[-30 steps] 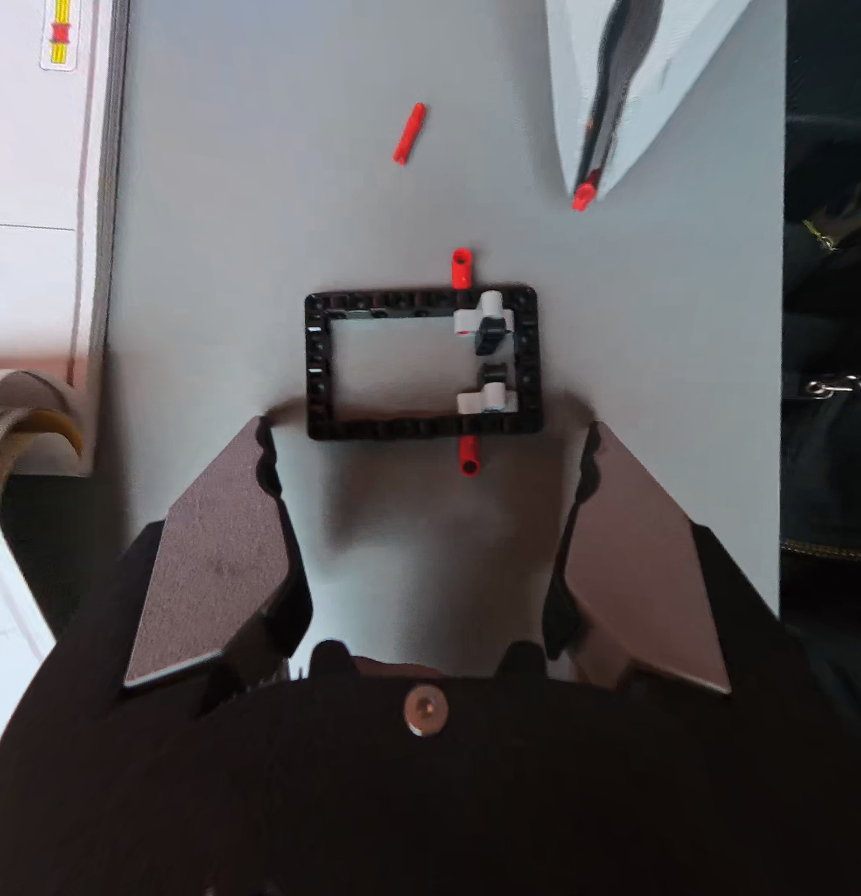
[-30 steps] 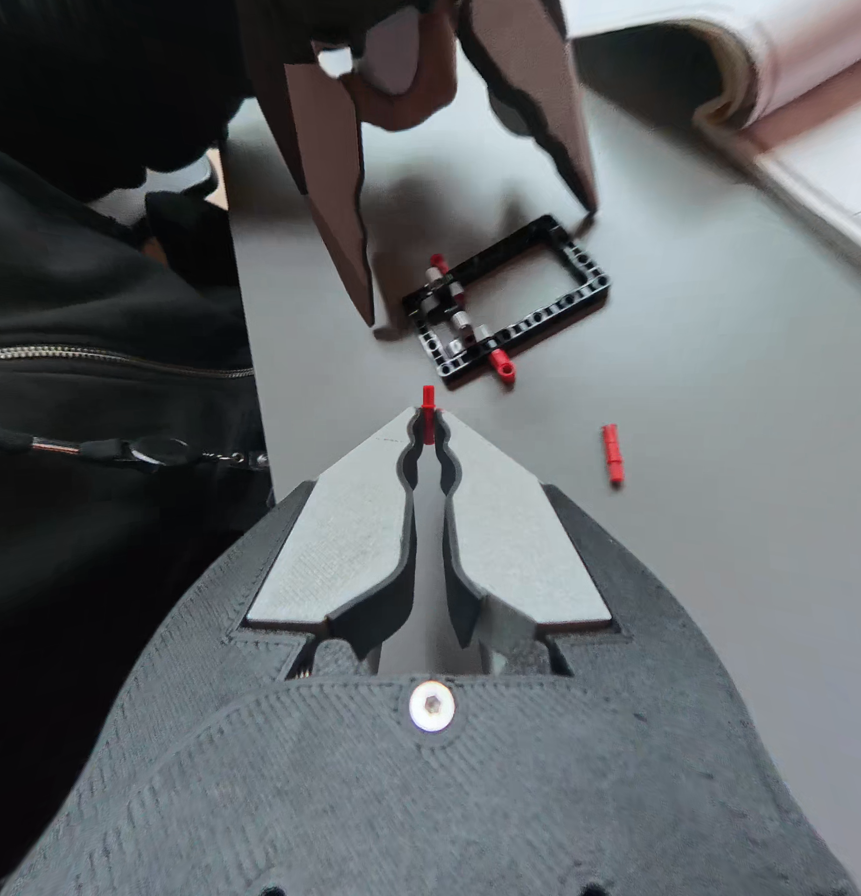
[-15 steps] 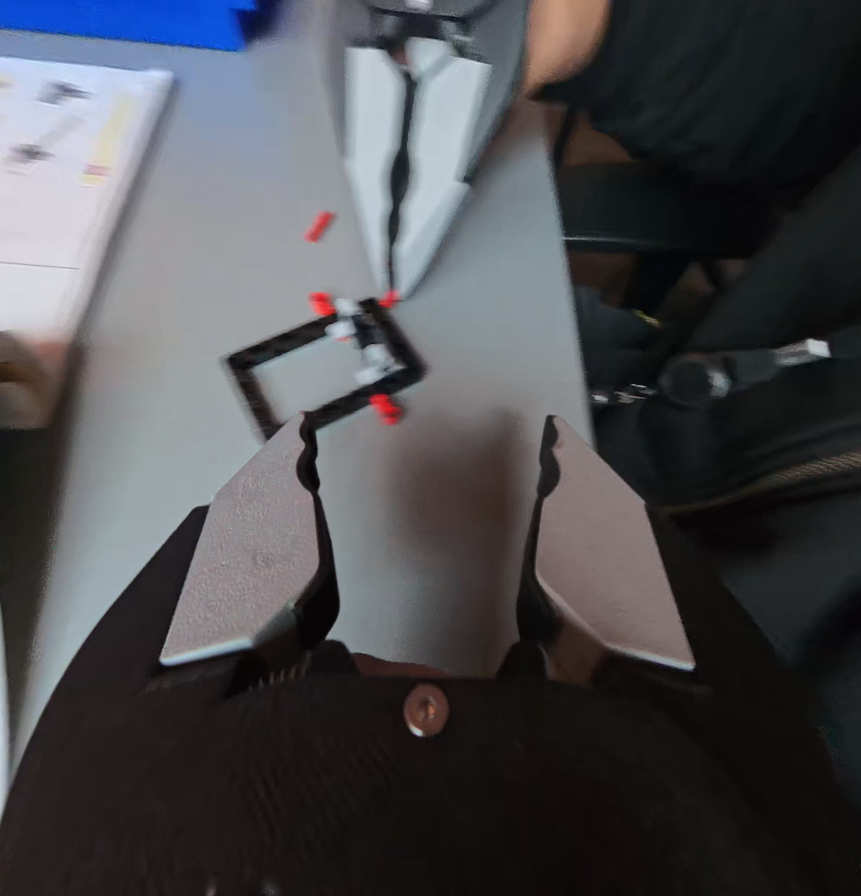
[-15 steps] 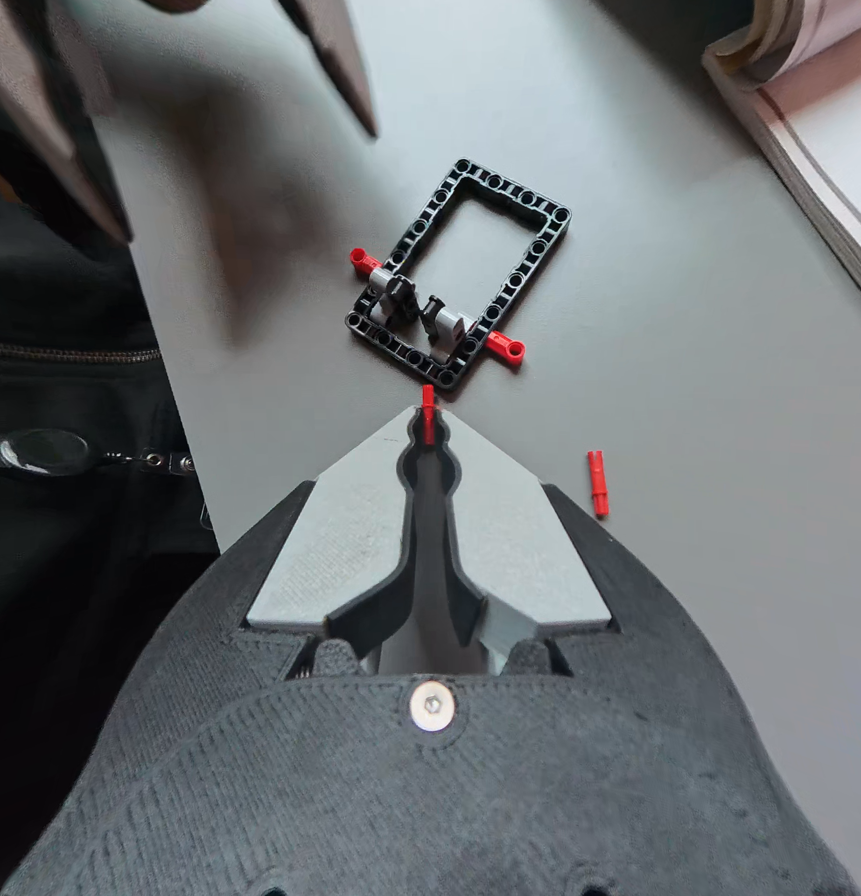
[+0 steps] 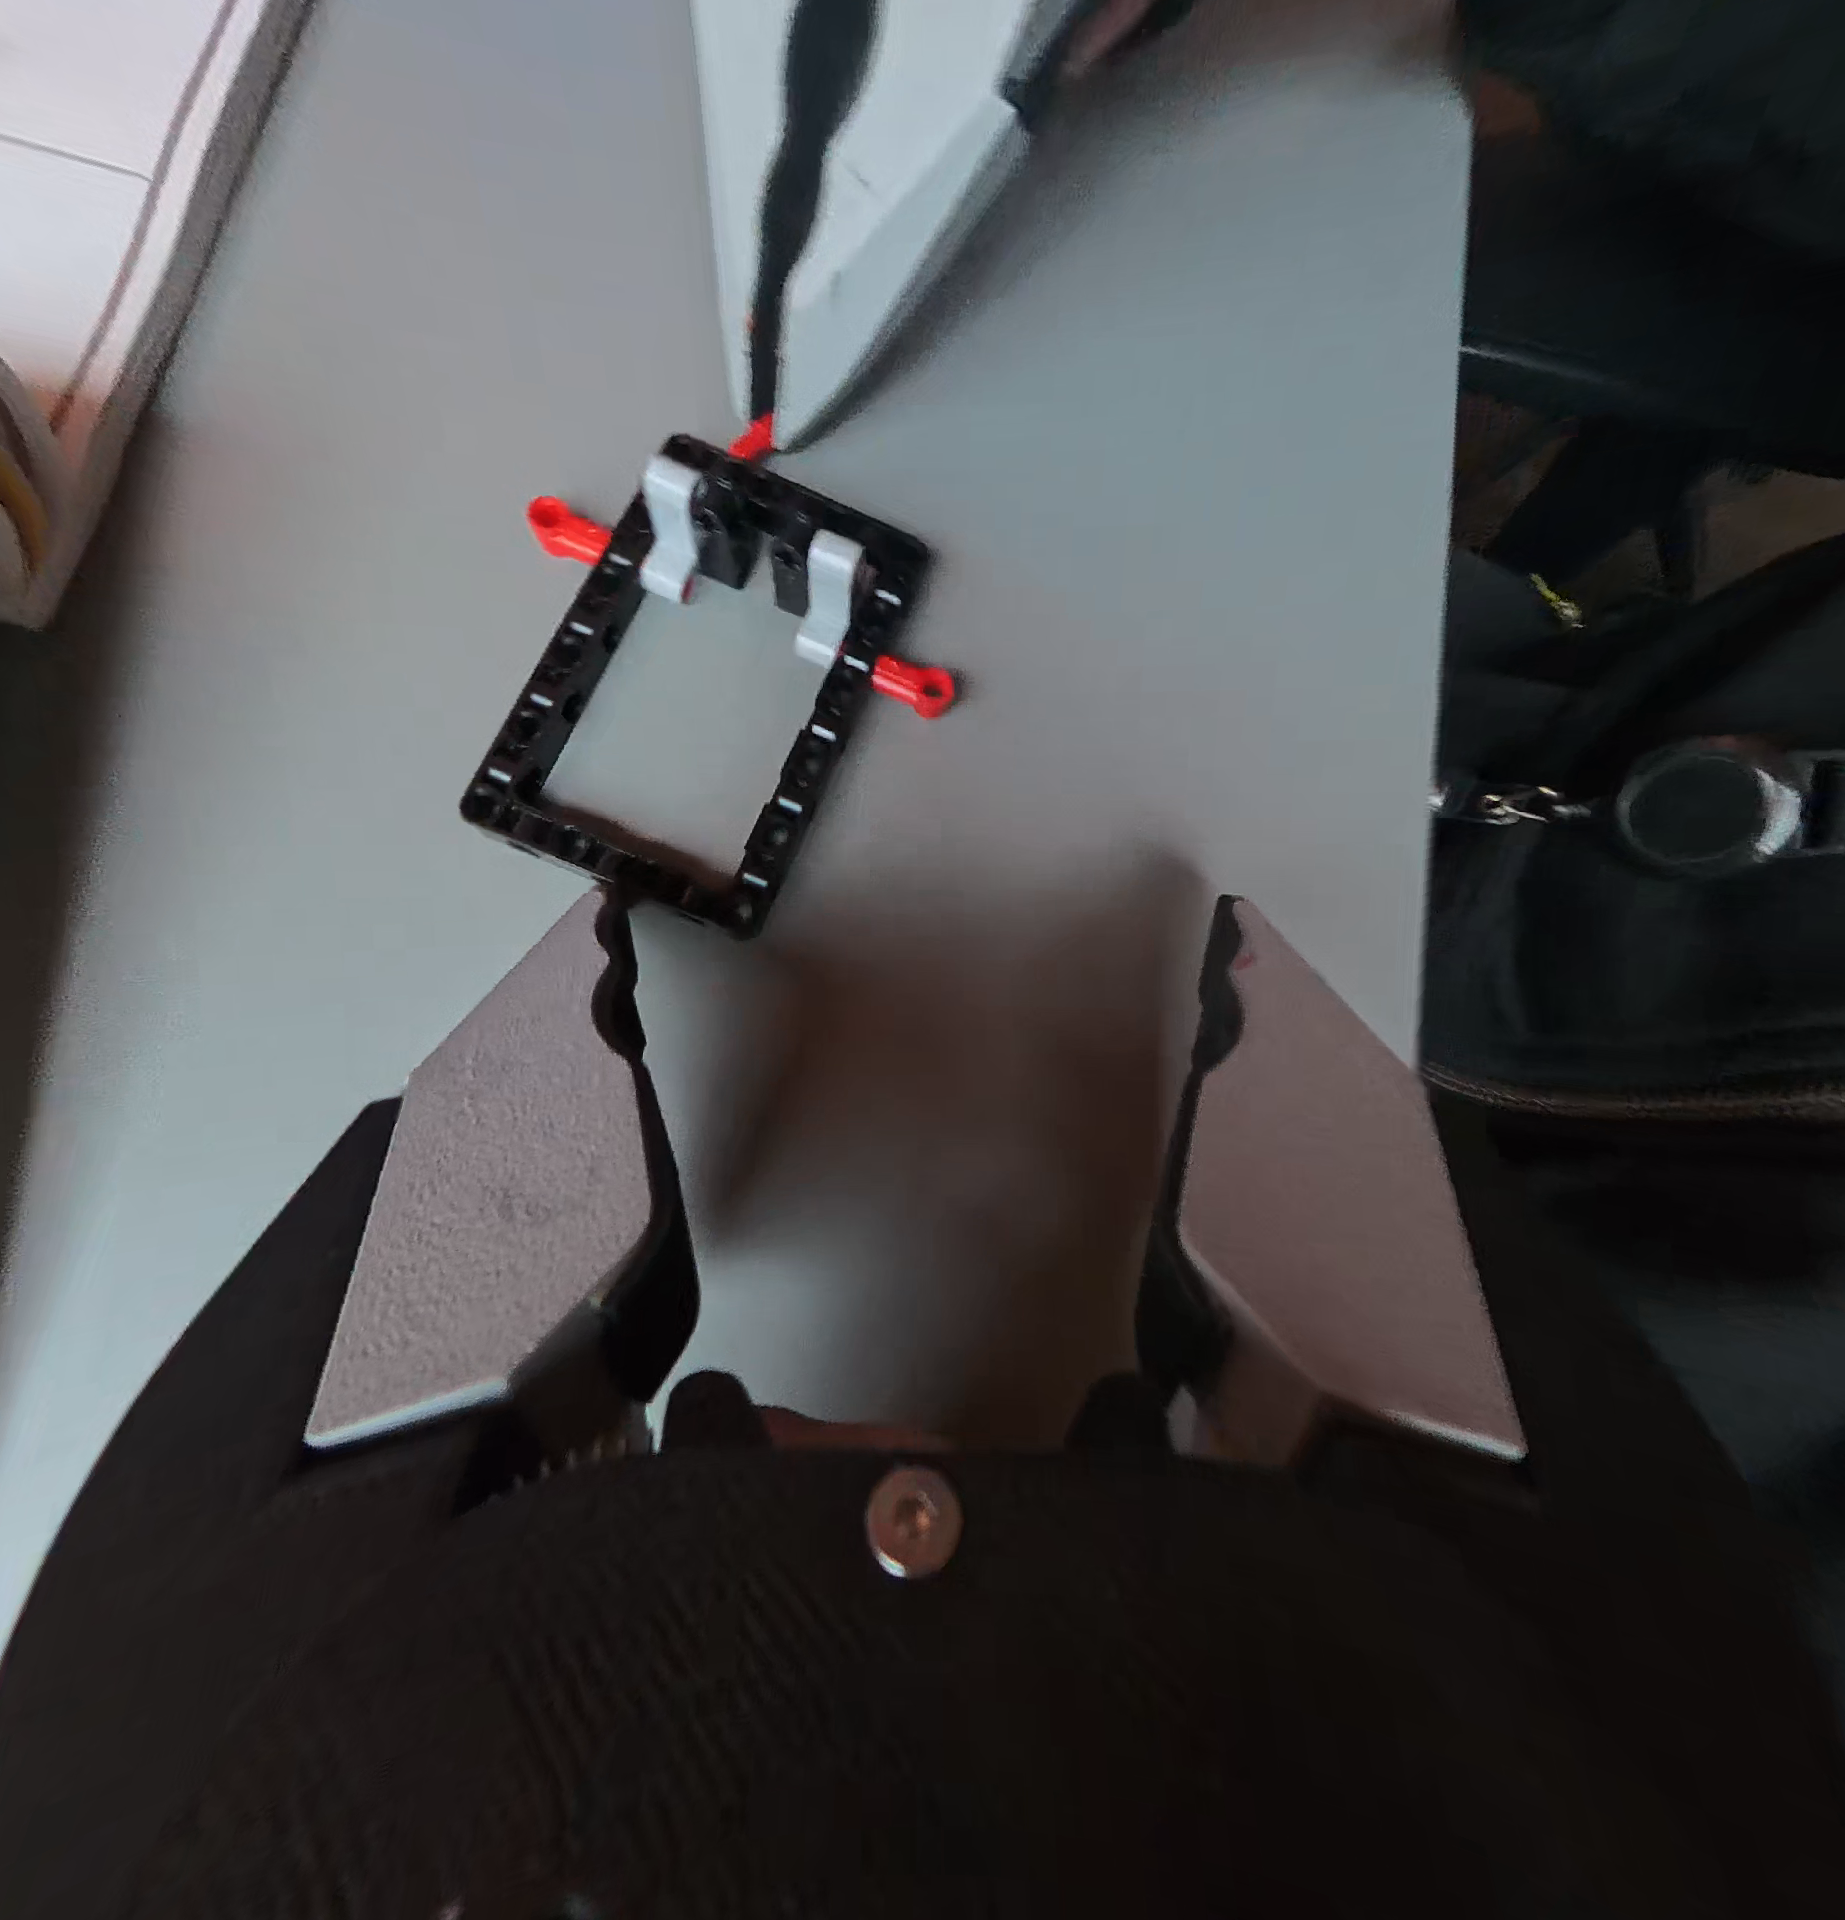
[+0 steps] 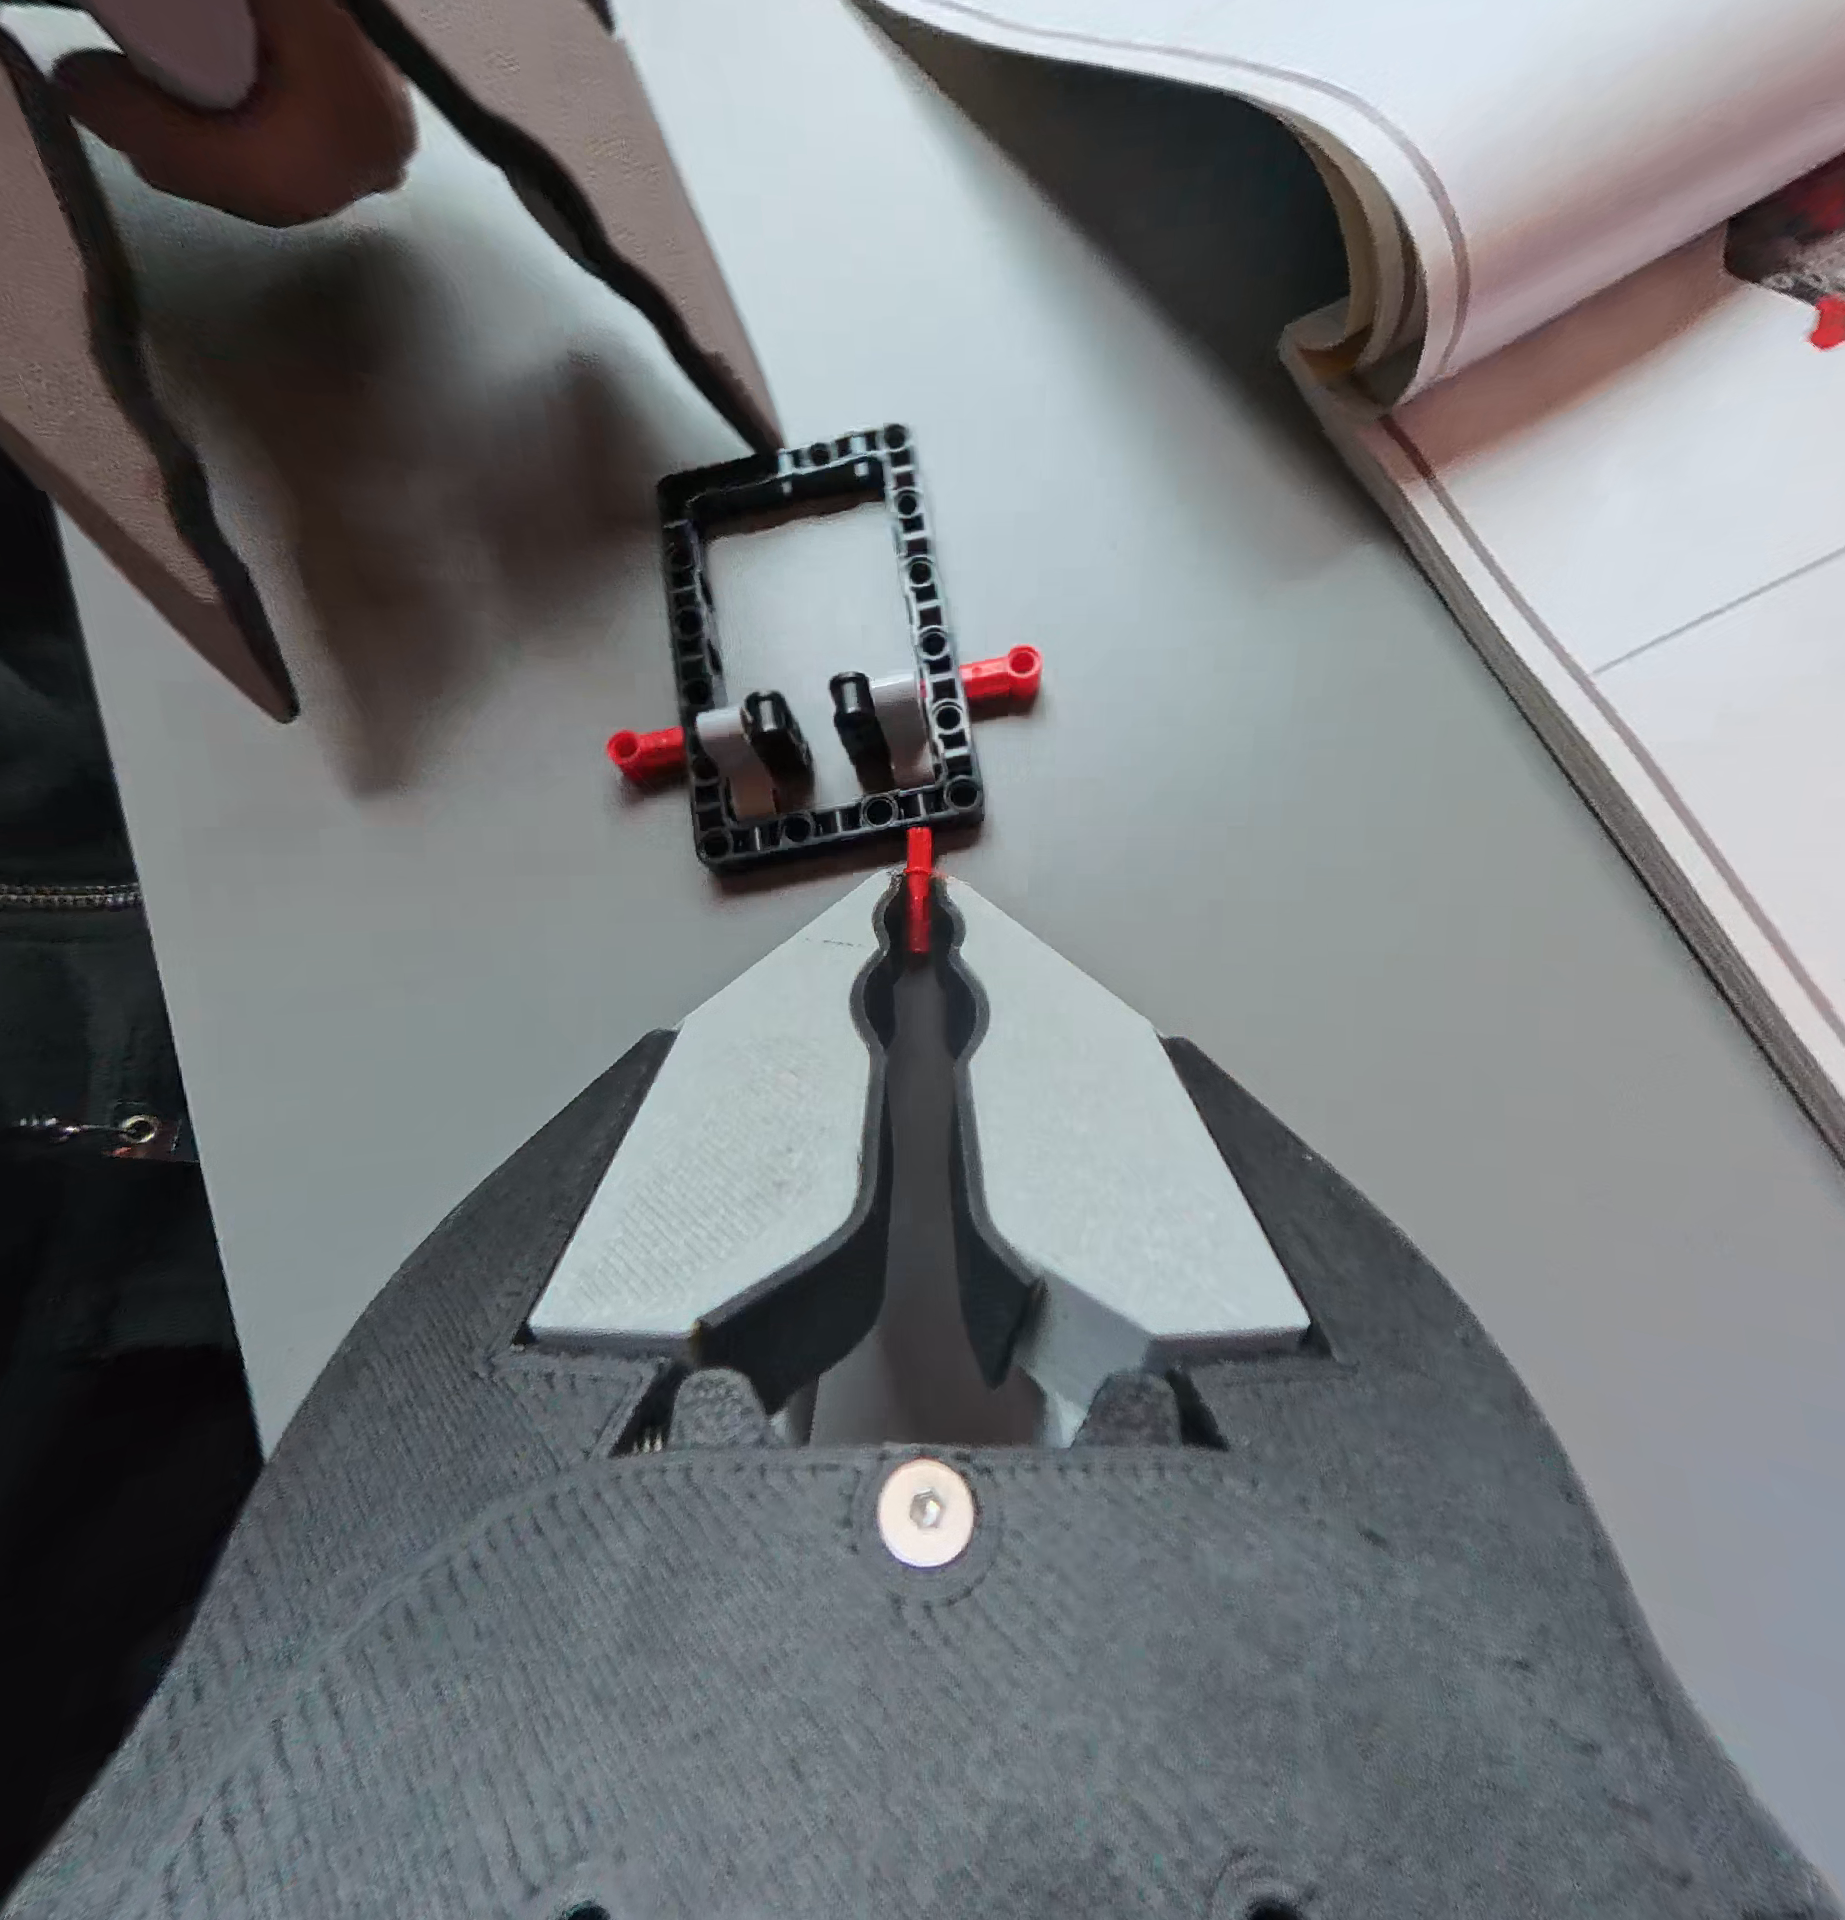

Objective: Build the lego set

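Now your right claw is clenched on a red pin just at the black frame's near edge on the counter, while your left claw gapes empty by its far end.

Black rectangular lego frame lying flat on the grey table, two grey-and-black connectors inside one short end, a red pin projecting from each long side. A further red pin meets that short end's outer edge.
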A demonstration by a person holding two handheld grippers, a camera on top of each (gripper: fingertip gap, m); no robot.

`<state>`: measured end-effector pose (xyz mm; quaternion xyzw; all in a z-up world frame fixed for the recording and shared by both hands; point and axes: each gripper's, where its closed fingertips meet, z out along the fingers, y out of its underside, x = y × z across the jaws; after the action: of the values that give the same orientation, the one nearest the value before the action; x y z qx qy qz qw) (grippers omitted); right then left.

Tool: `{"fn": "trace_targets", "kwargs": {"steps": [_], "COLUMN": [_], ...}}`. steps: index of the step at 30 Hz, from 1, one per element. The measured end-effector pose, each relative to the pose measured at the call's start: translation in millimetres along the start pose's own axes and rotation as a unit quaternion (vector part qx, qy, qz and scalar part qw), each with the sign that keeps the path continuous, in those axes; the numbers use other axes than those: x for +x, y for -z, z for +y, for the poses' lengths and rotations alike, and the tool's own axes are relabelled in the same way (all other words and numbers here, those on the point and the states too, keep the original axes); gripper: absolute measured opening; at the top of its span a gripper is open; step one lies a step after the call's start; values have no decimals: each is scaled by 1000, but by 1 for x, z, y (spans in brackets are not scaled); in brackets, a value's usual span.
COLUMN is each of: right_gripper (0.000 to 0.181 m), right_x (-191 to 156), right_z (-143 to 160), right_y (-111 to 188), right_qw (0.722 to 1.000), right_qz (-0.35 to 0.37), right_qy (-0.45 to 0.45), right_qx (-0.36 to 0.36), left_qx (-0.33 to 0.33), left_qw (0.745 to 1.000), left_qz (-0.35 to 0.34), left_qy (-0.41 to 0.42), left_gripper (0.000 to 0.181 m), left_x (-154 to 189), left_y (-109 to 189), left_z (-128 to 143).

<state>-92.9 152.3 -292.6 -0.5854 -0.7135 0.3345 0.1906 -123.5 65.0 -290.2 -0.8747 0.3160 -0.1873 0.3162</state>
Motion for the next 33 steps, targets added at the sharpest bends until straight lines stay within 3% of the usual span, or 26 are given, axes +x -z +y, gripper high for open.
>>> {"fn": "trace_targets", "kwargs": {"steps": [3,5,7,10,14,18,21,28,33], "right_gripper": [1,1,1,1,1,1,1,1,2], "right_x": [6,6,1,-6,-20,-22,-25,-28,-37], "right_z": [-4,-9,-17,-32,-56,-59,-52,-49,-46], "right_y": [0,6,12,20,33,41,37,32,32], "right_qw": [1000,999,996,987,964,938,928,927,941], "right_qz": [1,7,8,31,69,127,141,142,88], "right_qy": [19,47,89,158,248,314,341,340,312], "right_qx": [-8,-5,8,22,66,70,55,66,93], "left_qx": [6,23,52,96,95,106,125,118,126], "left_qw": [1000,997,994,987,993,994,991,993,990], "left_qz": [-13,-62,-99,-122,-68,13,37,22,31], "left_qy": [23,30,19,-29,-32,13,23,-2,-50], "left_gripper": [101,83,51,32,25,16,10,2,2], "left_x": [8,-6,-20,-30,-27,-18,-12,-12,-4], "left_y": [15,30,42,44,15,1,1,-4,-3], "left_z": [13,12,-5,-50,-86,-93,-97,-92,-88]}}
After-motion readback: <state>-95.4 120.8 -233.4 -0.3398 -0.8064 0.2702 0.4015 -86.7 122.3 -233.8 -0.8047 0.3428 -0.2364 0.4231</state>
